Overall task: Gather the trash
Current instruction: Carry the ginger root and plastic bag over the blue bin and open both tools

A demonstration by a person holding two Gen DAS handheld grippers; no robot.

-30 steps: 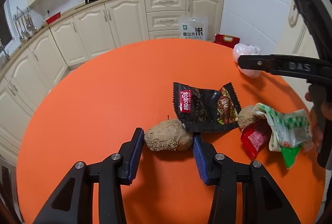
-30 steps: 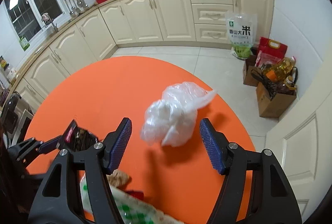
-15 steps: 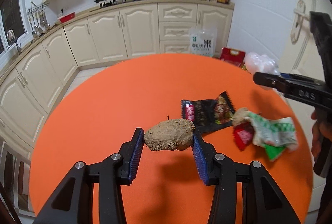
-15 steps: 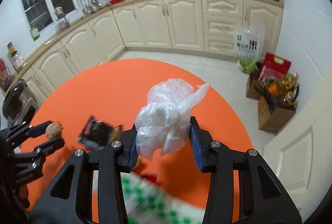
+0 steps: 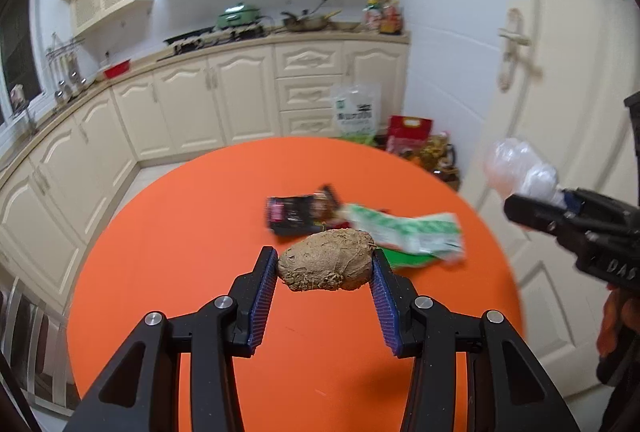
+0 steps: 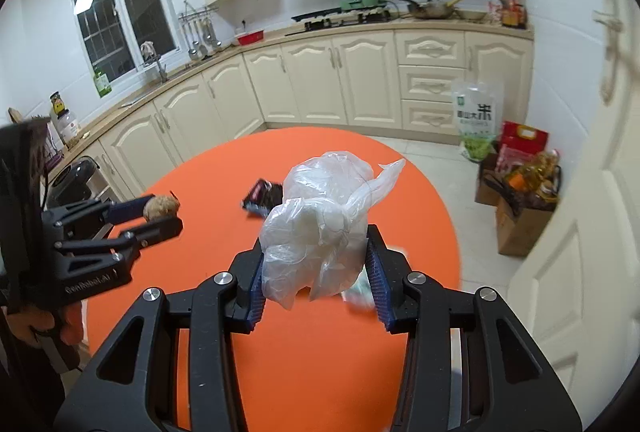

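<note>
Two pieces of trash are already off the round orange desk (image 5: 180,252) — the left claw (image 5: 325,266) is closed on a lumpy brown dirt-coloured clod (image 5: 326,264), its long axis lying crosswise between the blue pads, and the right claw (image 6: 314,264) is closed on a crumpled clear plastic bag (image 6: 320,224) that bulges up above its fingers; both loads hang in the air above the desk, each claw narrowed only as far as its load allows.

What remains lies ahead of the left claw and slightly to its right: a black printed snack wrapper (image 5: 296,214) and, touching it on the right, a green-and-white crinkled plastic packet (image 5: 404,232), both flat on the desk and blurred; the right claw sits well to the right of them, out past the desk's edge in the left view, so I judge neither claw is free to take them until it drops its load.

No bin shows in either view, so where the loads must go cannot be told; nothing stands between the claws, and the cream kitchen cabinets (image 6: 360,80) and grocery bags on the floor (image 6: 516,184) lie well beyond the desk.
</note>
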